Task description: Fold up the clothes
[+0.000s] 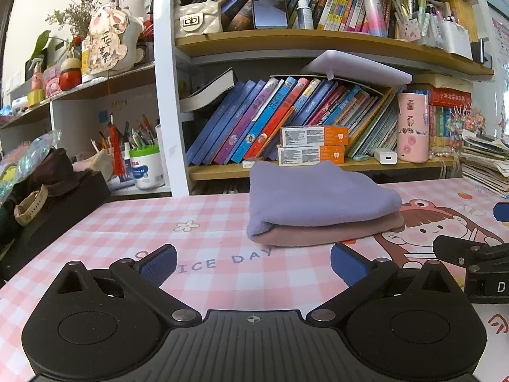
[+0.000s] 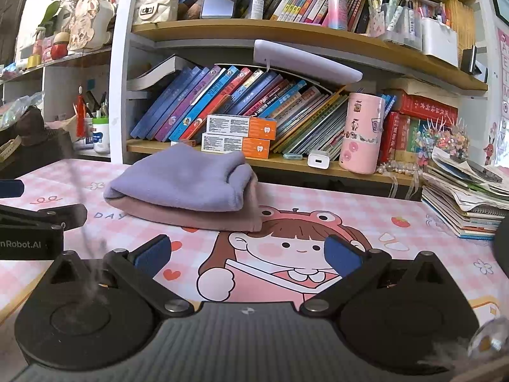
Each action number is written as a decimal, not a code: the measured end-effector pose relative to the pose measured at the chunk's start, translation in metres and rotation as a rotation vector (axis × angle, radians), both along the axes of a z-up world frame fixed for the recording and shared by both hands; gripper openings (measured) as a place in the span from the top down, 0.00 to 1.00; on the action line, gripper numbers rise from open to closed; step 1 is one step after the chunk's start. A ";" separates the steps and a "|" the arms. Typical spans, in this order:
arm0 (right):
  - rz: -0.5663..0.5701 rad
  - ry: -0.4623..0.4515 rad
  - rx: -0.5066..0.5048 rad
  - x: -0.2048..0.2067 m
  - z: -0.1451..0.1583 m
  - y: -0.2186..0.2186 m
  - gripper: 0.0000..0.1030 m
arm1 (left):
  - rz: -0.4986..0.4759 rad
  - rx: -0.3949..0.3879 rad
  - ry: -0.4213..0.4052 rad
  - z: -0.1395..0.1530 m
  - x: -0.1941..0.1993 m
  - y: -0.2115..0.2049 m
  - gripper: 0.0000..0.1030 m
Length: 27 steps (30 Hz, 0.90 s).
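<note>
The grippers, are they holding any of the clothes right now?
No. The left gripper and right gripper are both open and empty; the folded clothes lie on the table.

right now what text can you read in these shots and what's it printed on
"ICE DAY" on the pink checked desk mat, with its first letters hidden behind the left gripper.
"nRobot.AI", cut off at the frame edge, on the left gripper's body in the right wrist view.
"D" on the right gripper's body in the left wrist view.
Book spines, the orange toothpaste boxes and the rabbit charm's characters: too small to read.
</note>
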State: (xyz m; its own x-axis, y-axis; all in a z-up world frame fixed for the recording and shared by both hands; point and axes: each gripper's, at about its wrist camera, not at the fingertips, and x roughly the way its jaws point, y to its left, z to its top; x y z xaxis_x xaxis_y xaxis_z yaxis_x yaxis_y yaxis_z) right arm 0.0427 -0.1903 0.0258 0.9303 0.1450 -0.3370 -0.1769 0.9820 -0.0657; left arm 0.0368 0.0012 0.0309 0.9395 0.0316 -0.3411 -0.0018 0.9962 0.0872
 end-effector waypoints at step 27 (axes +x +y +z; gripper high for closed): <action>-0.006 0.016 -0.004 0.002 0.001 0.000 0.00 | 0.008 -0.013 0.036 -0.001 0.004 0.002 0.00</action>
